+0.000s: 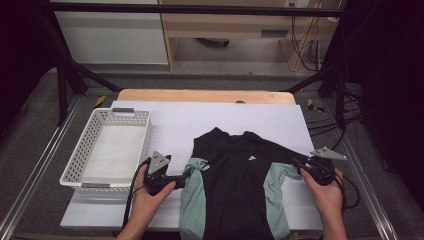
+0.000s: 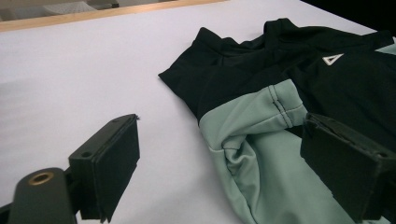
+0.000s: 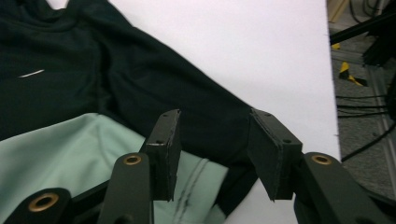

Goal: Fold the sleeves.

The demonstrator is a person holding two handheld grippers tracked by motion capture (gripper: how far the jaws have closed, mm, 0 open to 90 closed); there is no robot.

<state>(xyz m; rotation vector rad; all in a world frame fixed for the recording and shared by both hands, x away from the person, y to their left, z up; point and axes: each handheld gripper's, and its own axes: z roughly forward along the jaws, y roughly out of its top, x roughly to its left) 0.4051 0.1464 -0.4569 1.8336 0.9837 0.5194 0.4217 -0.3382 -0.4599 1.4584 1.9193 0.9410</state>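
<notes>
A white sheet covers the wooden tabletop [image 1: 210,96], with dark framing and loose cables on the floor around it. Toward the left side of the sheet stands a white perforated basket [image 1: 95,131]; its inside looks bare, with nothing lying in it.

A black shirt [image 1: 237,175] with pale green sleeves lies spread flat on the near half of the sheet, collar toward the far edge and a small white triangle mark on the chest. Its lower part runs off the bottom of the high view.

The left hand-held gripper [image 1: 186,173] rests at the shirt's left sleeve, just right of the basket's near corner. In the left gripper view its jaws stand wide apart: the green sleeve cuff [image 2: 280,105] lies between them, the right jaw over the fabric, the left one on bare sheet, and neither pad presses on the cloth.

The right hand-held gripper [image 1: 300,164] sits at the shirt's right sleeve. In the right gripper view its jaws are about half open, straddling the black sleeve edge and green cuff [image 3: 201,175] without pinching them.
</notes>
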